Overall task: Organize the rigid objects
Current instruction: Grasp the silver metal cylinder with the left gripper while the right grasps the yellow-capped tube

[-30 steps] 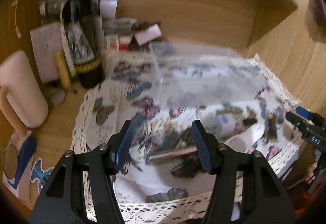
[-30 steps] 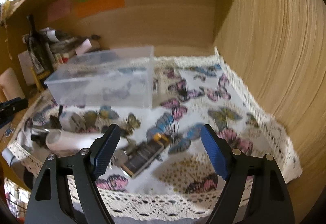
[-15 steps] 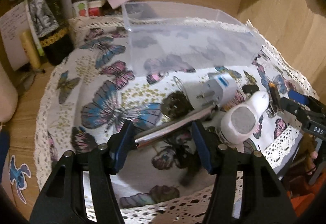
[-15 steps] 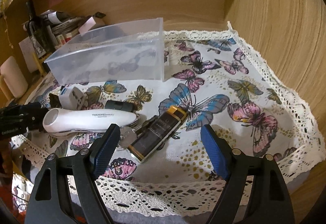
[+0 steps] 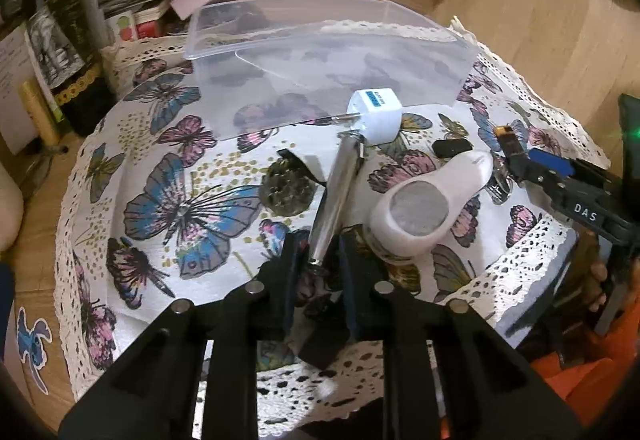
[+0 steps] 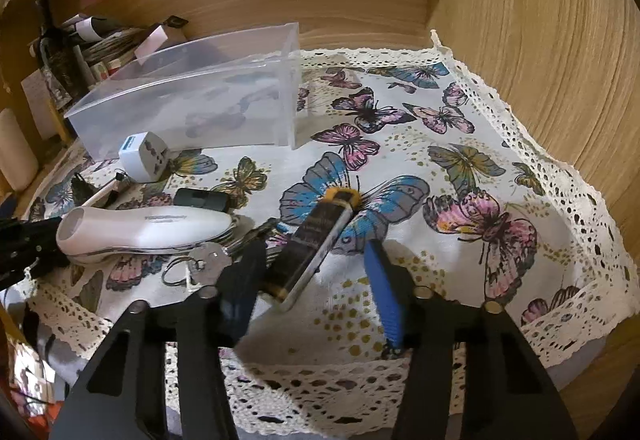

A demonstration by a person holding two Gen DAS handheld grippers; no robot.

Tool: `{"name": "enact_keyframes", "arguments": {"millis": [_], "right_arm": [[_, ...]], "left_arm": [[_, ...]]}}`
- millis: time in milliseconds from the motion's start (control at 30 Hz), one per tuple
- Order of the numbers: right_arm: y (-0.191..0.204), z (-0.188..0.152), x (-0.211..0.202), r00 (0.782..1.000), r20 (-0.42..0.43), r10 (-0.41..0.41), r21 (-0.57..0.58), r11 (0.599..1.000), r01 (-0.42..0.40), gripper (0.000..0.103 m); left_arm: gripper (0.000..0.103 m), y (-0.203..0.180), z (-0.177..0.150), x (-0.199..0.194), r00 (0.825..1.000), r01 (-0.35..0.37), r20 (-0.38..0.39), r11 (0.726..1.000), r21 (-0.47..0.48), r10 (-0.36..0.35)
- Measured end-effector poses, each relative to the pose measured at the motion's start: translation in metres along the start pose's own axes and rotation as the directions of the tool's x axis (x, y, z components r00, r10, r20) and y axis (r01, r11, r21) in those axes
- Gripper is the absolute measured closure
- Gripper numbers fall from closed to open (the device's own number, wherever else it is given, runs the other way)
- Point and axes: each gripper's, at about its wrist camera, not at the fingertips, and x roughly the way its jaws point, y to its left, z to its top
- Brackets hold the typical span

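A clear plastic bin [image 5: 320,52] stands at the back of the butterfly cloth [image 5: 180,200]; it also shows in the right wrist view [image 6: 192,100]. My left gripper [image 5: 318,260] is shut on the near end of a silver metal pen [image 5: 338,192]. My right gripper [image 6: 314,272] is partly closed around a black and gold lighter-like case [image 6: 316,240], with a gap still at the right finger. A white handheld device [image 5: 424,204], a white plug adapter [image 5: 376,116], a dark round grinder [image 5: 286,188], a small black block [image 6: 200,198] and keys [image 6: 204,264] lie between the grippers.
A dark wine bottle [image 5: 64,52], papers and small boxes [image 5: 136,16] crowd the back left corner. A pale mug [image 6: 16,148] stands at the left. Wooden walls [image 6: 540,60] close in the back and right. The cloth's lace edge [image 6: 320,392] hangs over the front.
Both grippers came down and forward toward the cloth. The left jaws closed onto the silver pen, which swung to point away. The right jaws narrowed around the black and gold case.
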Motion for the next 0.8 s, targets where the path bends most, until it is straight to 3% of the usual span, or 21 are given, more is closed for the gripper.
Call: {"name": "enact_keyframes", "arguments": {"millis": [200, 533, 800], "right_arm": [[0.001, 0.006, 0.005, 1.000, 0.001, 0.000, -0.016, 1.000, 0.000, 0.058], [0.005, 0.013, 0.018, 0.999, 0.012, -0.035, -0.046, 0.998, 0.035, 0.060], [-0.006, 0.012, 0.012, 0.997, 0.028, -0.073, -0.032, 0.997, 0.074, 0.093]], "left_arm": [[0.084, -0.005, 0.014, 0.012, 0.999, 0.012, -0.047, 1.000, 0.025, -0.011], [0.084, -0.014, 0.036, 0.032, 0.998, -0.003, -0.064, 0.997, 0.078, 0.008], [0.088, -0.014, 0.040, 0.035, 0.999, -0.013, -0.033, 0.997, 0.072, 0.016]]}}
